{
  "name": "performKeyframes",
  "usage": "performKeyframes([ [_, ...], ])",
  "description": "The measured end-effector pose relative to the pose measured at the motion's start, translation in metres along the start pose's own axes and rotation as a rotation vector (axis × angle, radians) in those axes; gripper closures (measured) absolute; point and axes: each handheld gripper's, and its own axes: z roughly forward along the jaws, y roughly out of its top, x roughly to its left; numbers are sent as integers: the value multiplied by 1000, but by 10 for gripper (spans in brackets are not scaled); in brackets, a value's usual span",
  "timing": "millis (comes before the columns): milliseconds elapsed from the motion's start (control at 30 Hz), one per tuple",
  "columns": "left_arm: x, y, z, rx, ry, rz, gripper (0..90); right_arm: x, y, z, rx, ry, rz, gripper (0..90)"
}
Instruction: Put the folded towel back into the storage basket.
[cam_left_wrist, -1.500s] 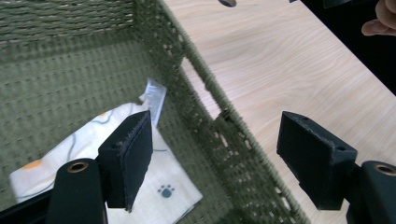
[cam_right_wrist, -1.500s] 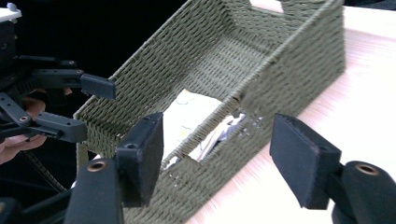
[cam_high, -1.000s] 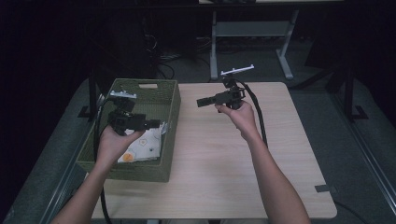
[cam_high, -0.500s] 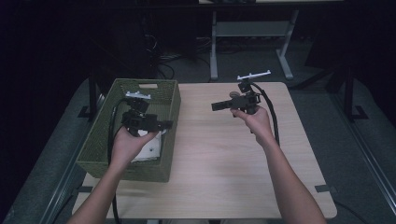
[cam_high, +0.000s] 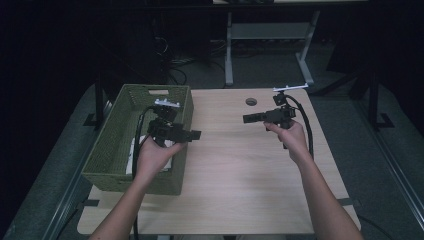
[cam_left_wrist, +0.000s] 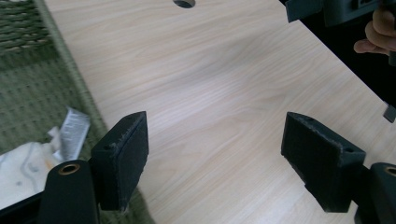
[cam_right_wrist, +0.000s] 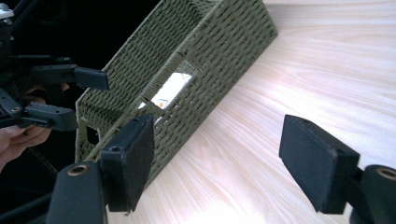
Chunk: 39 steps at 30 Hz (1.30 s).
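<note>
In the high view the green basket lies on the left part of the table, its long axis running from the person's side toward the far edge, open side up, with white packets on its floor. The left gripper is held level over the basket's right rim, jaws pointing right across the table; the right gripper is held level over the far right of the table, jaws pointing left toward the basket, well apart from it. In the left gripper view the jaws stand wide with nothing between them, above bare table, the basket's rim and a silver packet at the left. In the right gripper view the jaws stand wide and empty, facing the basket's side wall.
</note>
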Motion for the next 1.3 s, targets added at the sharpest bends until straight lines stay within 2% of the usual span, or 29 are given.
performKeyframes([
  [200, -10, 0, 12, 14, -6, 1, 234, -7, -5, -8, 0, 0, 7, 260],
  [500, -26, 2, 28, 16, -21, 12, 234, -21, -16, -31, -8, -13, 25, 259],
  [833, -40, 1, 42, 37, -42, 26, 232, -28, -29, -48, -20, -21, 38, 258],
  [1200, -52, -5, 55, 50, -61, 35, 229, -41, -50, -56, -18, -34, 67, 256],
  [1300, -55, -7, 60, 44, -76, 23, 226, -43, -56, -59, -14, -37, 73, 255],
])
